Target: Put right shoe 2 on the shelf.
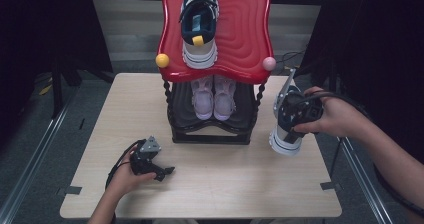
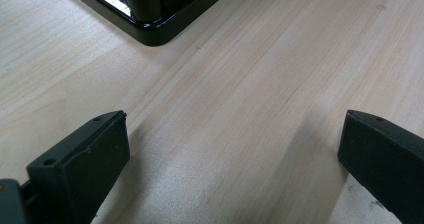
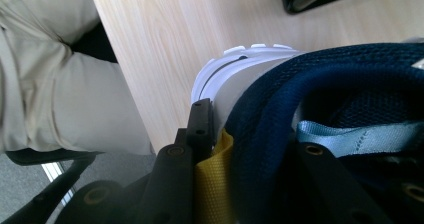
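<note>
Left gripper (image 1: 162, 172) rests low on the table (image 1: 225, 184), jaws spread wide, holding nothing. Centre: shoe rack (image 1: 212, 129). Right gripper (image 1: 295, 115) is clamped on the navy-and-white sneaker (image 1: 286, 136), heel-down beside the rack's right side.

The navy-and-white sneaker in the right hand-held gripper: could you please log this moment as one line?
right hand-held gripper: shut on sneaker heel, tilted by rack | left hand-held gripper: open, on table
</note>
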